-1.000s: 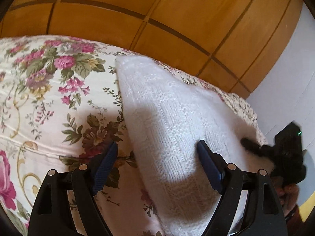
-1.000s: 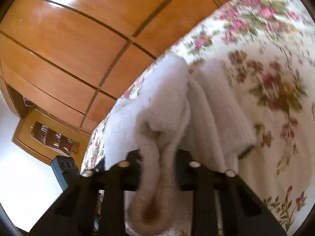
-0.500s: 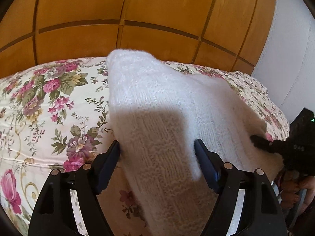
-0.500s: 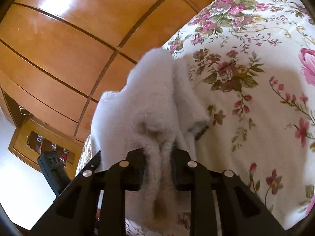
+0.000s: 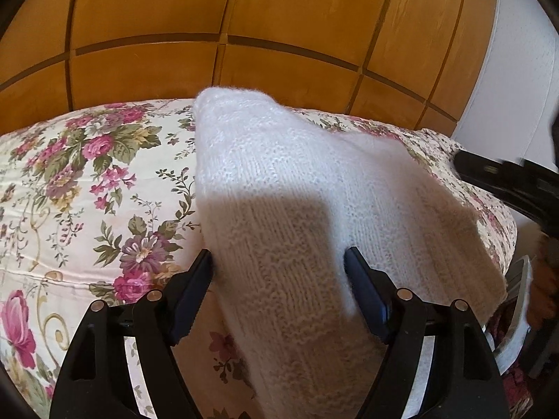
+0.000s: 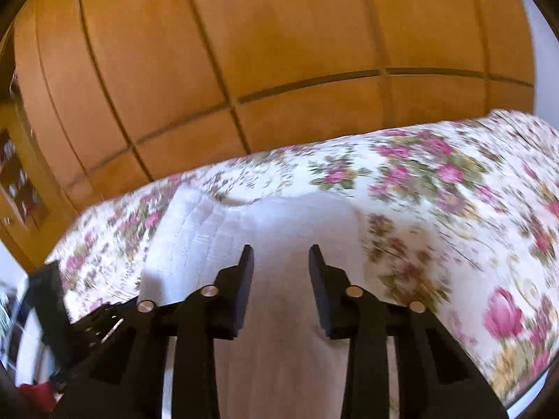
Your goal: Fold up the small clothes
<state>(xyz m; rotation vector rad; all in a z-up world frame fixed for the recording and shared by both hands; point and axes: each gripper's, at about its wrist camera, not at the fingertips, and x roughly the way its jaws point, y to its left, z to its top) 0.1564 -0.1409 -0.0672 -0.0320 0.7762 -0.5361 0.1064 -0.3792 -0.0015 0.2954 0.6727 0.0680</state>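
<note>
white knit garment [image 5: 300, 209] on floral bedspread [image 5: 87, 181], left gripper [image 5: 279, 272] spread wide above it, right gripper [image 6: 281, 258] opening, grasping nothing

Sweater [image 5: 279, 181] is fuzzy white knit wool, bedspread [image 5: 87, 181] smooth floral cotton-looking cloth, glossy wood panels [image 5: 279, 17] at 12 o'clock.

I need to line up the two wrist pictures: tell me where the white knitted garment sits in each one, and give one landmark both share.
Left wrist: the white knitted garment fills the centre and lower right, passing between the open left gripper.
Right wrist: it lies low at centre left, blurred, beneath the opening right gripper; nothing is pinched.
Shared landmark: the wooden panelled wall behind the floral bedspread.
</note>
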